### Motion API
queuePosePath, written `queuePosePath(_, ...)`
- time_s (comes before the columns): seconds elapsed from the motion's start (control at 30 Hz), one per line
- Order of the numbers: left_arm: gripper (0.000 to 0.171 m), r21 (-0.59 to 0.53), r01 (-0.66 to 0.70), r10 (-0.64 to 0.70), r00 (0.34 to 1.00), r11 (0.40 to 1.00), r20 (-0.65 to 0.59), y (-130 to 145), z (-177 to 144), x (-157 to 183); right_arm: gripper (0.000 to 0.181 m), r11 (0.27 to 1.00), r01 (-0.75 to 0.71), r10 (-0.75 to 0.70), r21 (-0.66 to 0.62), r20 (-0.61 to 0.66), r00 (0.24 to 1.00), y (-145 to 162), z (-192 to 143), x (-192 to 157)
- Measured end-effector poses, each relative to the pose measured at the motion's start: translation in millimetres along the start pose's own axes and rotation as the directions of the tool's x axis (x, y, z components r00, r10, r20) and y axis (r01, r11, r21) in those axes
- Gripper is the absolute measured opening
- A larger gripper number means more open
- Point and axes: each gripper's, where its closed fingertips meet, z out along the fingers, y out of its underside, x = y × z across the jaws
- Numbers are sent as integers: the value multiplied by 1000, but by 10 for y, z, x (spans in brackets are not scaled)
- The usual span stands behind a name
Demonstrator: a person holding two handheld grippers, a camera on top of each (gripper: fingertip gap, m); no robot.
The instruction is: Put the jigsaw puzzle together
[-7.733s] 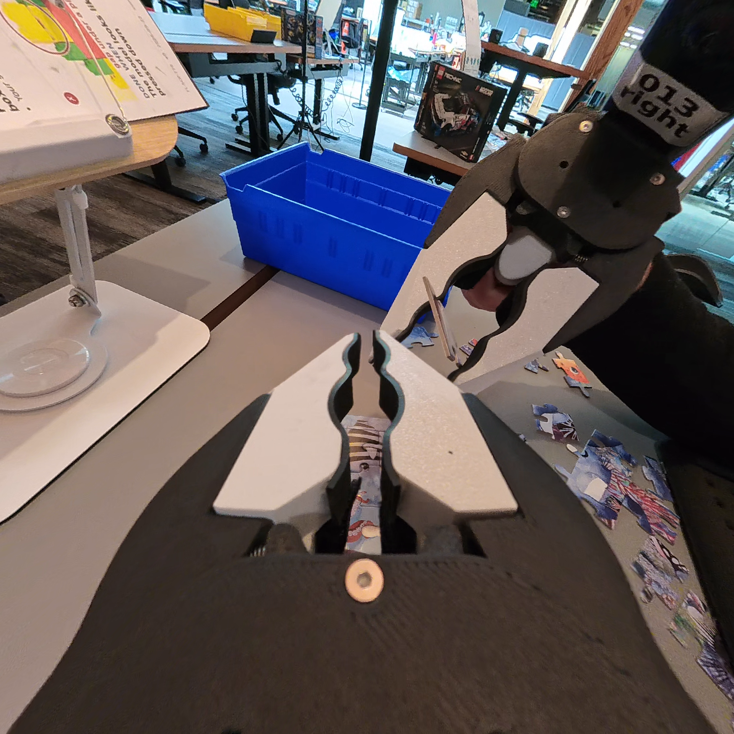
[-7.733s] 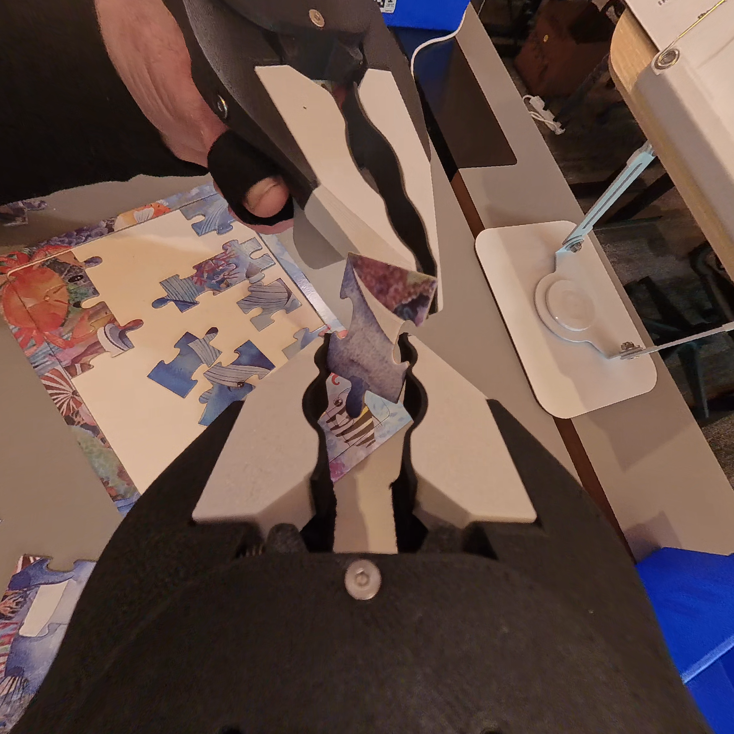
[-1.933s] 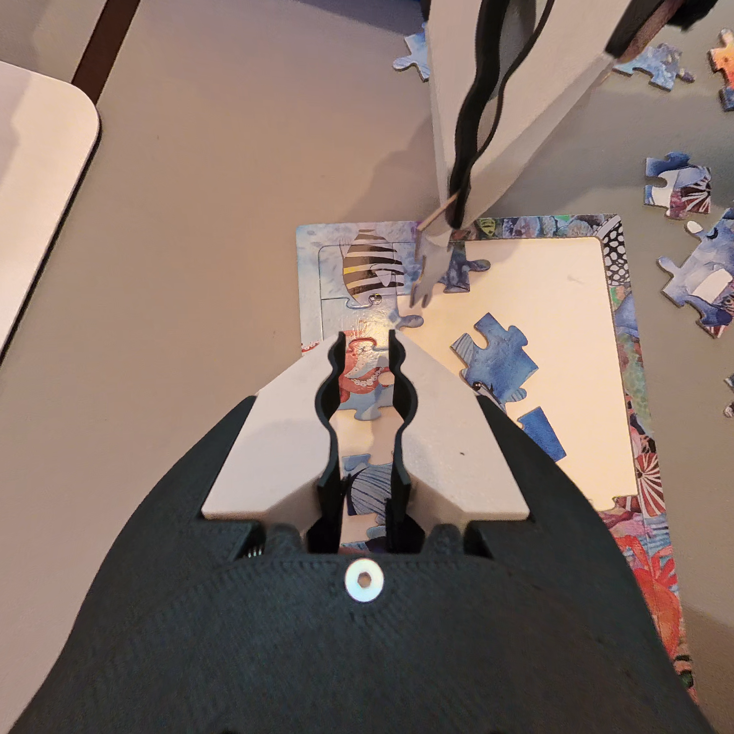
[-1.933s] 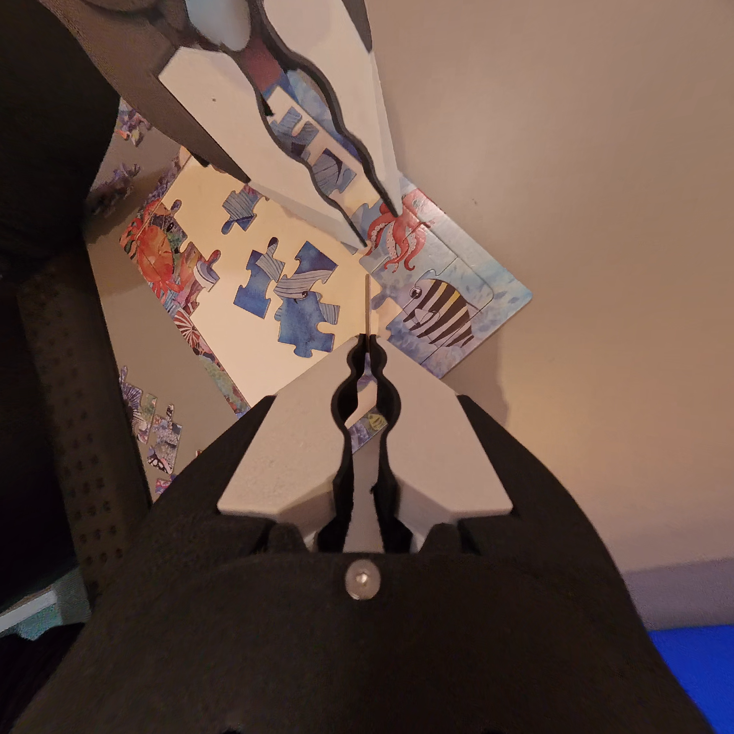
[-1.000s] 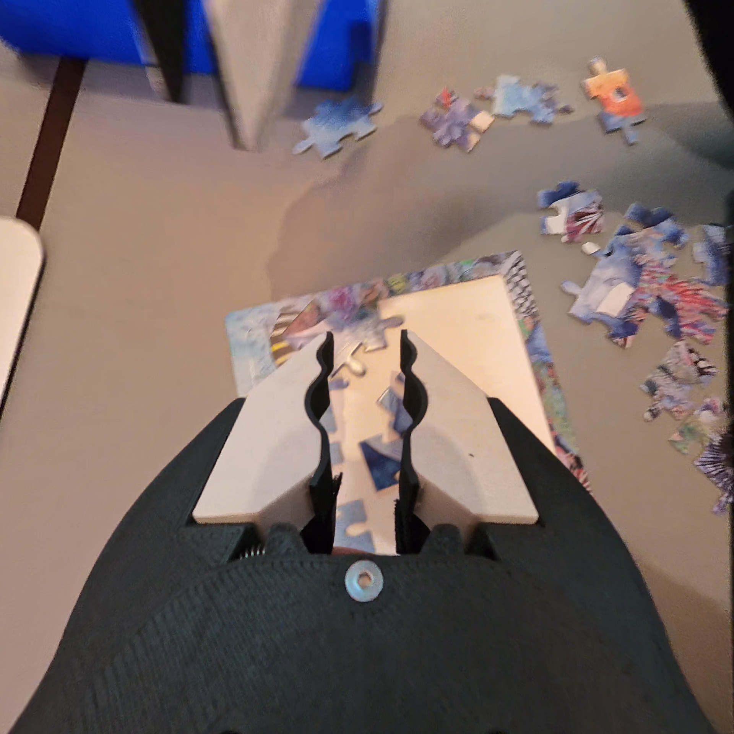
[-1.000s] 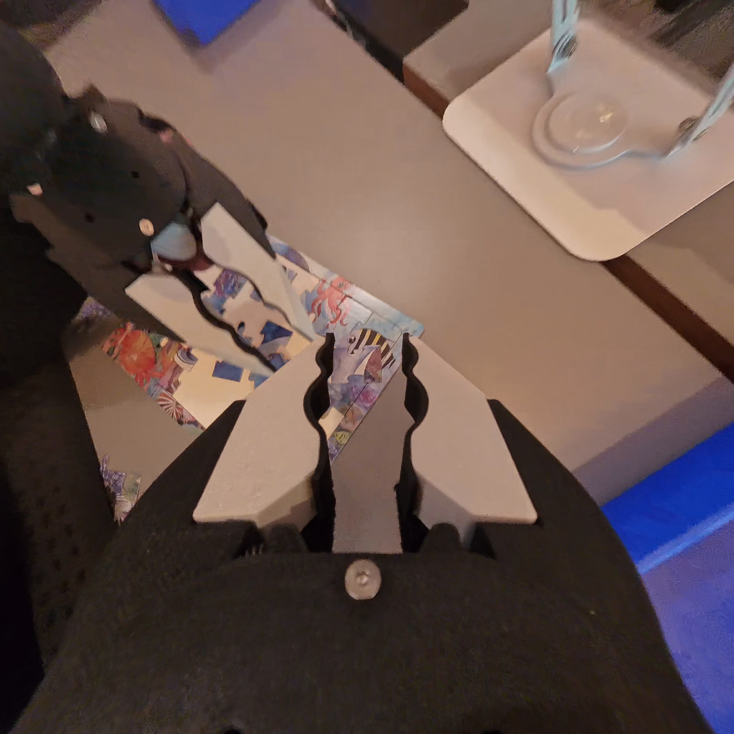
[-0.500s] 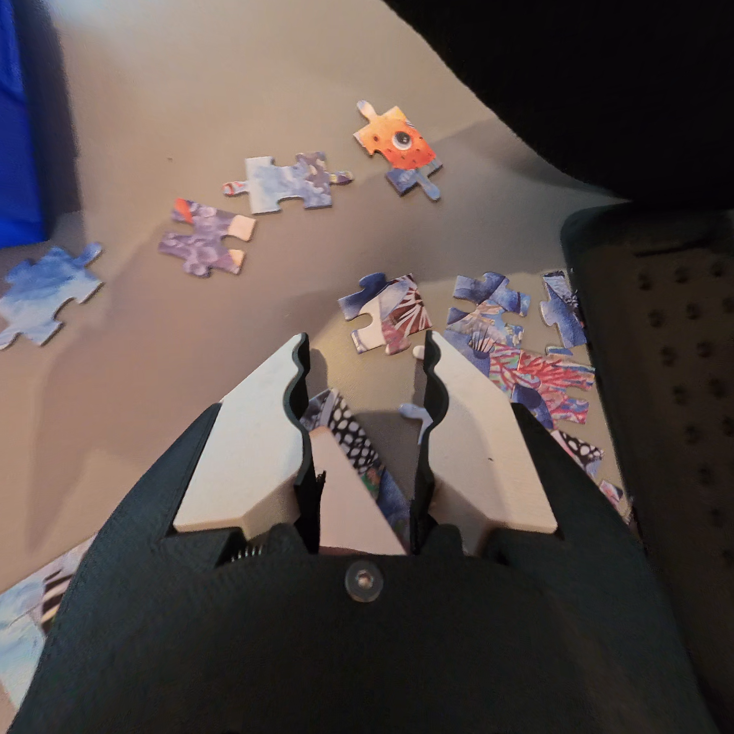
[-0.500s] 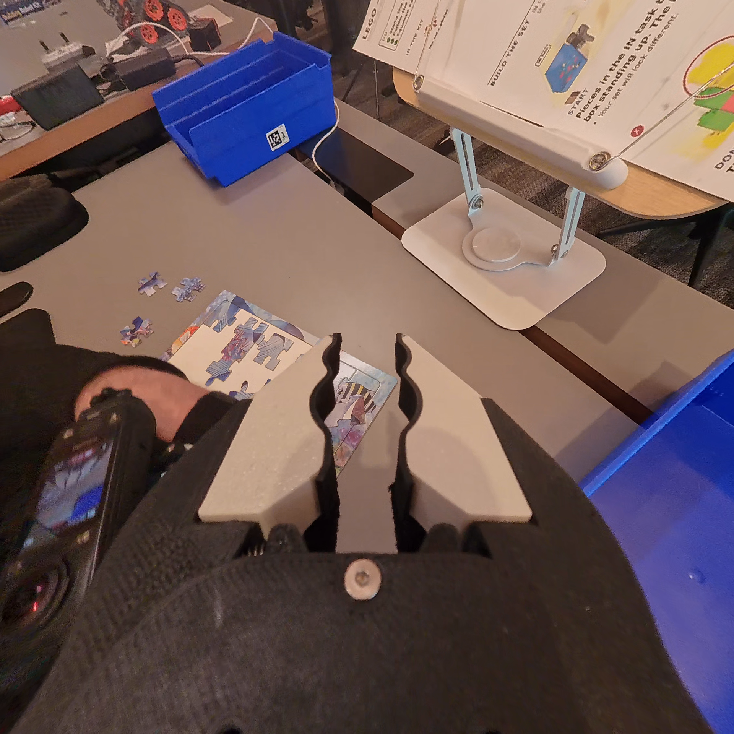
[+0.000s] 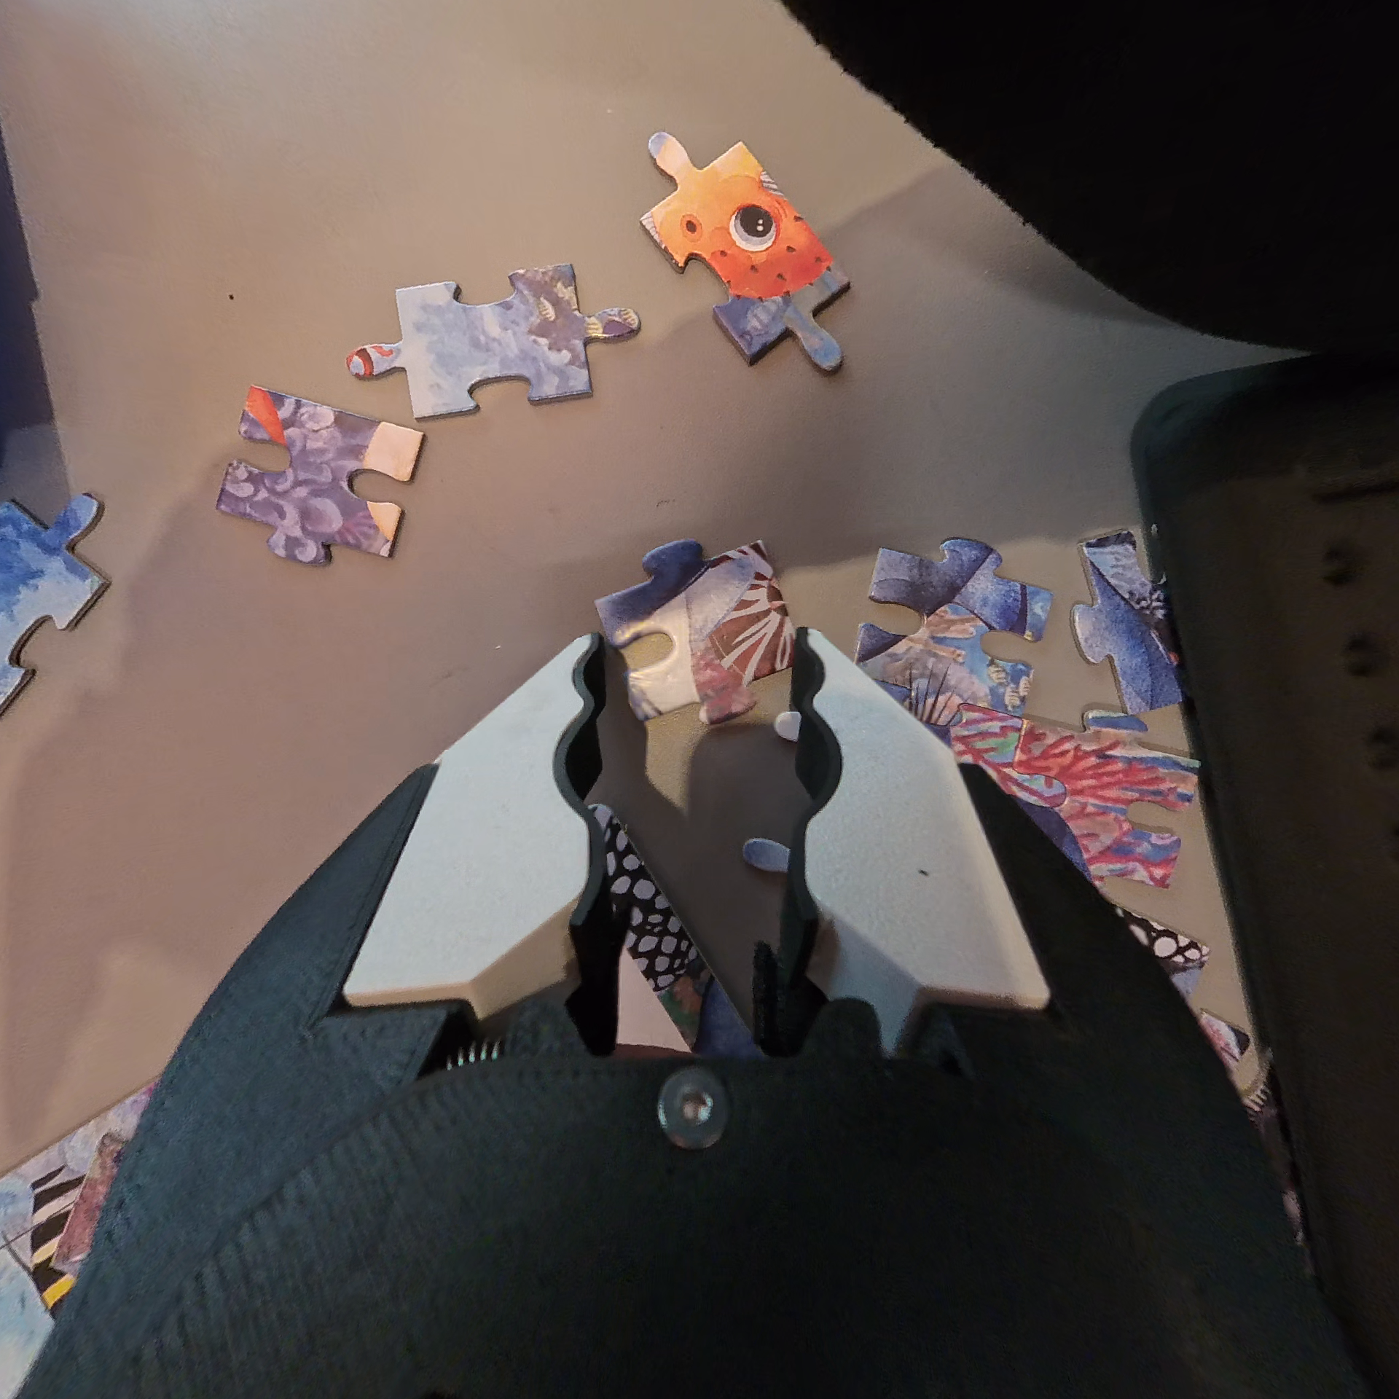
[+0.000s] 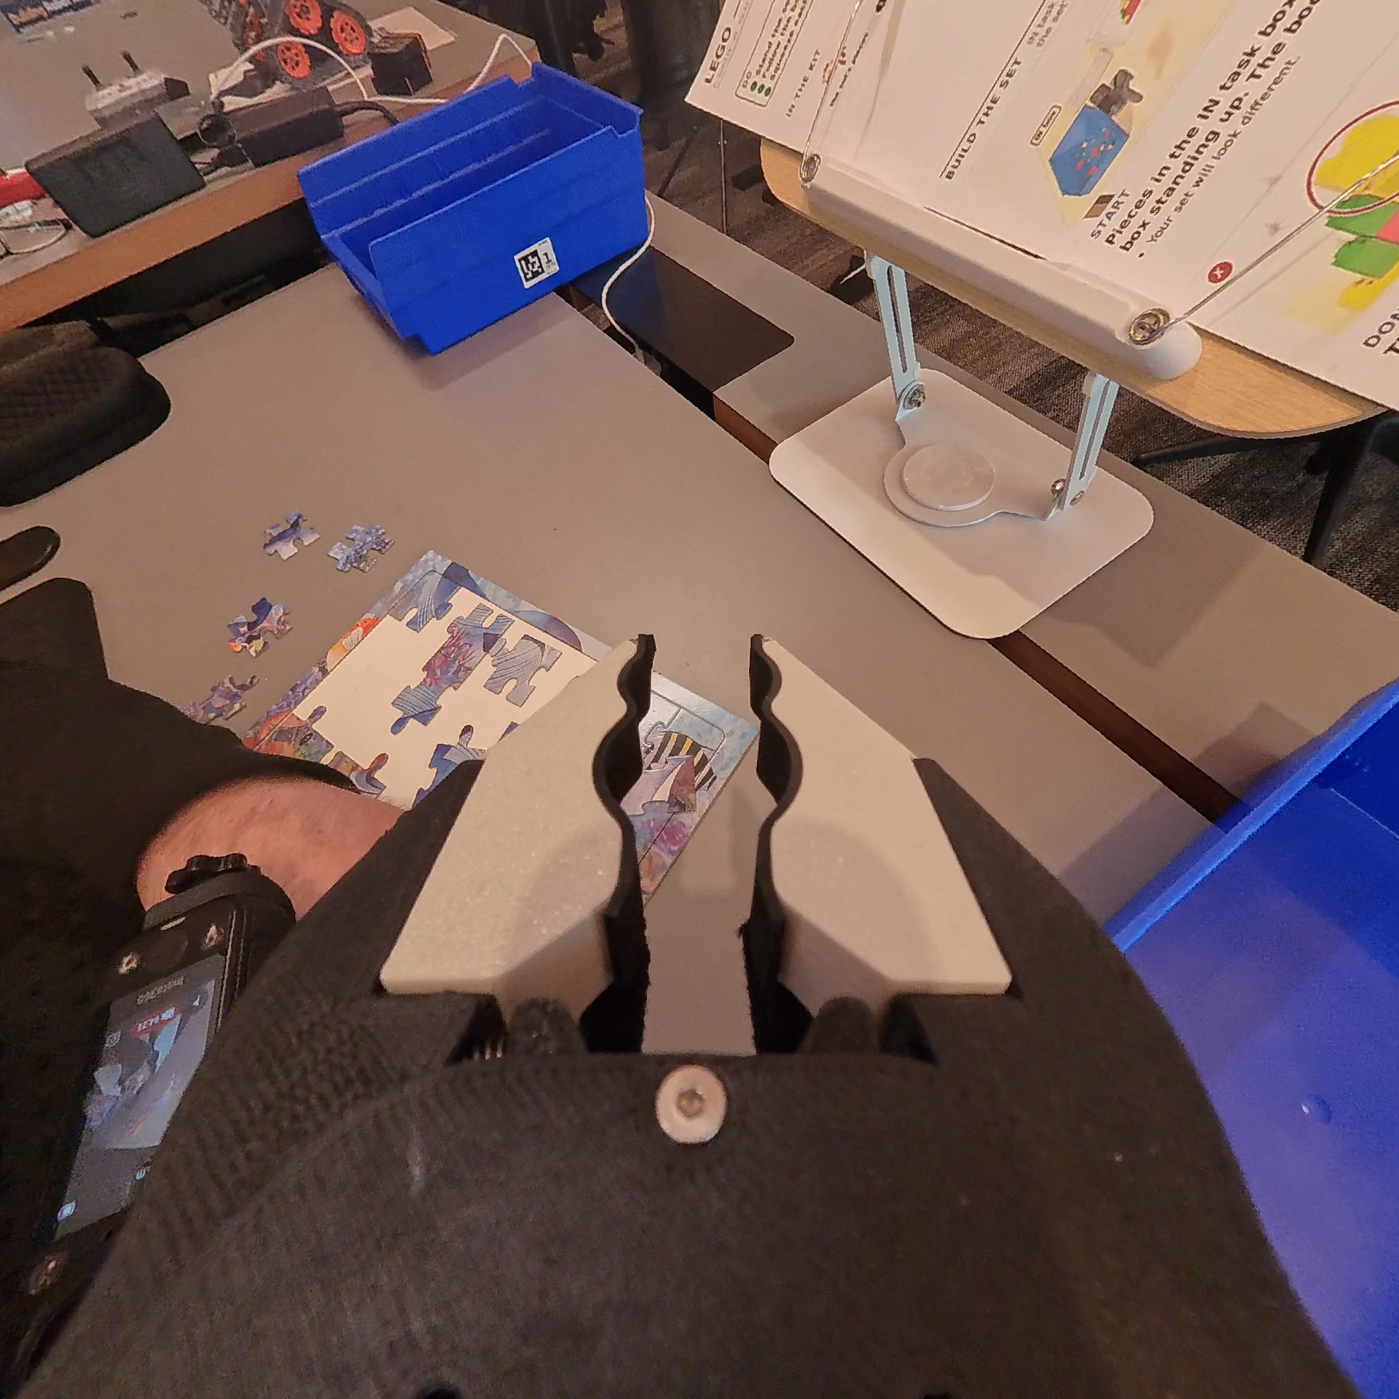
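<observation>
Puzzle board (image 10: pixel 356 685) flat on the grey tabletop (image 10: pixel 530 484), partly filled, striped-fish corner toward the far edge. Loose pieces scattered beside it; a blue-and-coral piece (image 9: pixel 700 640) just ahead of the left gripper (image 9: pixel 700 651), fingers spread, empty. Right gripper (image 10: pixel 700 651) raised above the board, fingers spread, empty.

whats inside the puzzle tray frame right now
In the right wrist view the puzzle tray holds a few loose blue pieces on bare cream backing, plus fitted pieces with a striped fish. The right gripper and a sleeve hide the near part.
</observation>
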Motion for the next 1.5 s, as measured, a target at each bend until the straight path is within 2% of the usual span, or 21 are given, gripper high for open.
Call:
queuePosePath(0.13, 31, -2, 0, 0, 1000, 1000, 19, 6, -9, -36, 24, 1000, 1, -1, -4, -7, 1000, 9, -14, 18)
queuePosePath(0.53, 30, 1, 59, -58, 987, 998, 152, 123, -117, -427, 23, 998, 13, -16, -57, -58, 998, 101, 8, 109)
queuePosePath(0.57, 11, 15, 66, -67, 983, 998, 171, 114, -138, -471, 23, 998, 13, -16, -56, -59, 998, 99, 3, 109)
queuePosePath(0.6, 0, 32, 75, -80, 979, 997, 190, 96, -166, -520, 23, 998, 13, -17, -55, -60, 998, 95, -3, 109)
queuePosePath(0.7, 0, 28, 88, -91, 978, 996, 186, 134, -189, -542, 23, 998, 13, -17, -57, -60, 998, 97, -11, 109)
queuePosePath(0.9, 7, 26, 103, -106, 971, 994, 213, 191, -265, -639, 23, 999, 16, -18, -40, -69, 997, 61, -57, 113)
queuePosePath(1.1, 28, 133, 127, -151, 970, 983, 188, 67, -439, -684, 24, 1000, 19, -20, -5, -70, 997, -11, -159, 92)
queuePosePath(1.27, 45, 174, 54, -86, 980, 983, 178, -189, -292, -565, 25, 997, 43, -38, 58, -77, 996, -164, -397, 2)
queuePosePath(1.5, 55, 163, -19, -6, 988, 986, 155, -508, 59, -485, 24, 981, 74, -61, 178, -73, 995, -397, -745, -153)
